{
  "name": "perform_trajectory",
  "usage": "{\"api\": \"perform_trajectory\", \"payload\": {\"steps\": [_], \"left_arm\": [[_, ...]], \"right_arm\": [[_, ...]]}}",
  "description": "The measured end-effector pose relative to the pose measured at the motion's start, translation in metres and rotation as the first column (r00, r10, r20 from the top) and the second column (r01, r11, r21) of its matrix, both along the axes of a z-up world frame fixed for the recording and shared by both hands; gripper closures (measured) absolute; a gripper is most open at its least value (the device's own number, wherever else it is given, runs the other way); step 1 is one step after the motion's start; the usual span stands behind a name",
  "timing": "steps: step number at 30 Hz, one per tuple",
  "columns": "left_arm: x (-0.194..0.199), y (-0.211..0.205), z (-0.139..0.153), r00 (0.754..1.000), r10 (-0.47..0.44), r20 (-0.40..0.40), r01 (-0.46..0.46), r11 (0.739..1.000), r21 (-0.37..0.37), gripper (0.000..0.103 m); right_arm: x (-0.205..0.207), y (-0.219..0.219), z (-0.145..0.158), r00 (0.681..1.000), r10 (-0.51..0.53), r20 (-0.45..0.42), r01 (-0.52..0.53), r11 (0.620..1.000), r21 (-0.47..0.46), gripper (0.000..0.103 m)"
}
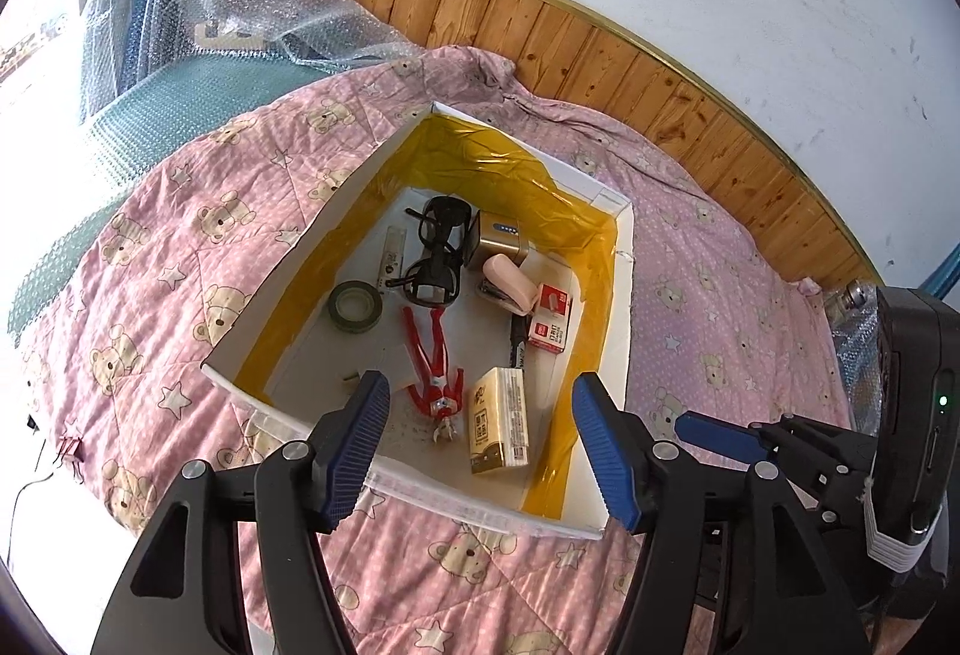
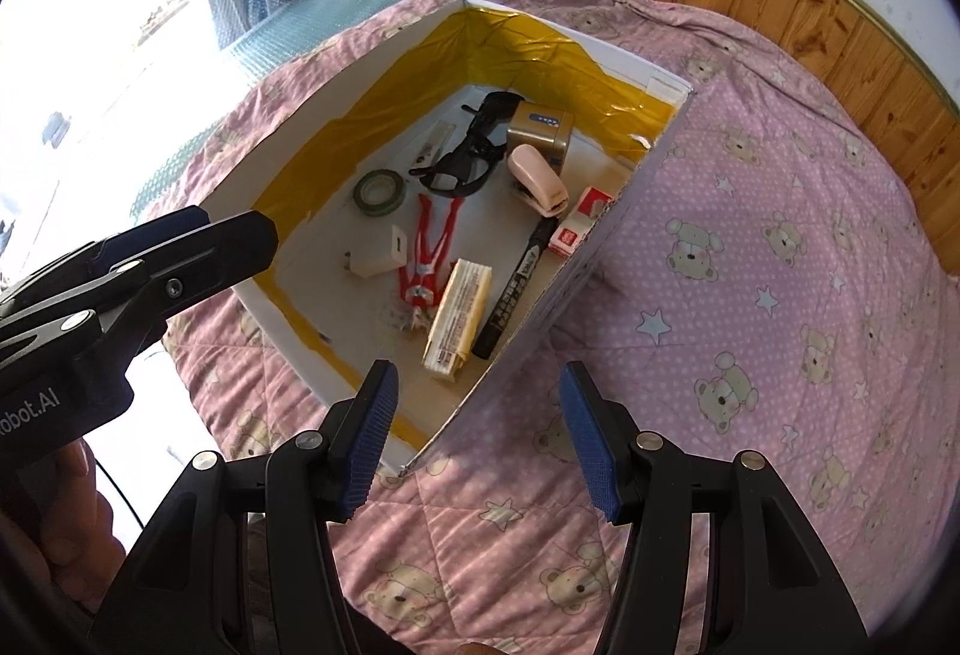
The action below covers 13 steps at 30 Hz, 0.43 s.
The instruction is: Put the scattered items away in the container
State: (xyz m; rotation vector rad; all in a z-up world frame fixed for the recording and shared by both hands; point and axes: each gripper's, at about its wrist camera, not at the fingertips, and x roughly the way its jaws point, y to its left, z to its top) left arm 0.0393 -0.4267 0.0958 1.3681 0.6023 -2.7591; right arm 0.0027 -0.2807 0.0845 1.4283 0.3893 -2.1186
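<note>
Both claws, left claw (image 1: 480, 439) and right claw (image 2: 477, 436), gape wide and empty above the box (image 1: 618, 319); every item, like the tissue pack (image 1: 499, 427), seems already gathered inside.

The left tool (image 1: 480, 445) is built from black plastic arms, each fitted with a silver round rivet, and its two fingers are faced with ribbed blue pads (image 1: 600, 451). The right tool (image 2: 477, 436) is made the same way, with blue textured pads (image 2: 585, 442) and silver rivets. White lettering ending in "obot.AI" is printed on the left tool's black body in the right wrist view. A green indicator light is seen on the black device mounted to the right tool.
</note>
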Motion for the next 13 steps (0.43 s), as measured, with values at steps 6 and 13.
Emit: {"api": "perform_trajectory", "payload": {"steps": [6, 13], "left_arm": [[0.004, -0.005, -0.003, 1.0, 0.009, 0.009, -0.009, 1.0, 0.01, 0.038], [0.005, -0.012, -0.005, 1.0, 0.017, 0.012, -0.017, 1.0, 0.023, 0.038]], "right_arm": [[0.001, -0.014, 0.0, 0.998, 0.056, -0.014, -0.056, 0.998, 0.032, 0.034], [0.008, -0.024, 0.004, 0.995, 0.083, -0.053, -0.079, 0.994, 0.07, 0.034]]}}
